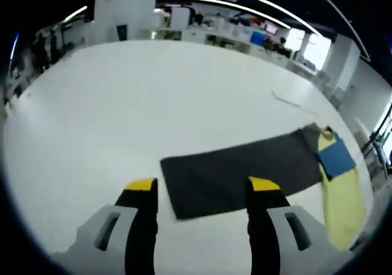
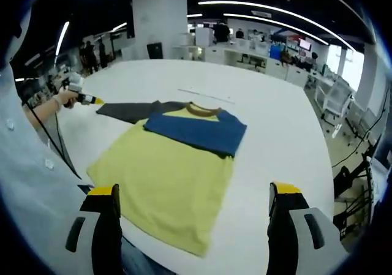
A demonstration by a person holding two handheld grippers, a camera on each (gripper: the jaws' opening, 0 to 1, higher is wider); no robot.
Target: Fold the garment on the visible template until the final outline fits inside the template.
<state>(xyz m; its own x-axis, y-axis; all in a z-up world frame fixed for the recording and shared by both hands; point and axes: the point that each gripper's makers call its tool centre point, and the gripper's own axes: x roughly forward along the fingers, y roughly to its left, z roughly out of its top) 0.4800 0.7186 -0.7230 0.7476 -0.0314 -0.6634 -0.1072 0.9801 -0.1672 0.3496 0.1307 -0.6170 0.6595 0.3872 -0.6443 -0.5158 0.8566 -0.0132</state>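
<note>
A T-shirt lies flat on the white table [image 2: 288,134]. Its body is yellow [image 2: 165,183], with a brown collar [image 2: 197,109]. One blue sleeve [image 2: 196,131] is folded across the chest, and the dark grey sleeve [image 2: 125,111] stretches out sideways. In the left gripper view the grey sleeve [image 1: 239,168] runs from the blue and yellow part [image 1: 340,183] towards me. My left gripper [image 1: 203,186] is open, its jaws on either side of the sleeve's end. A hand holds the left gripper [image 2: 86,98] at the sleeve's tip. My right gripper [image 2: 194,192] is open above the shirt's hem.
A thin pale line [image 2: 205,95] runs on the table beyond the collar. A person's light blue shirt [image 2: 24,183] and a dark cable [image 2: 58,143] fill the left side. A white column [image 2: 159,18] and office desks [image 2: 257,51] stand beyond the table's far edge.
</note>
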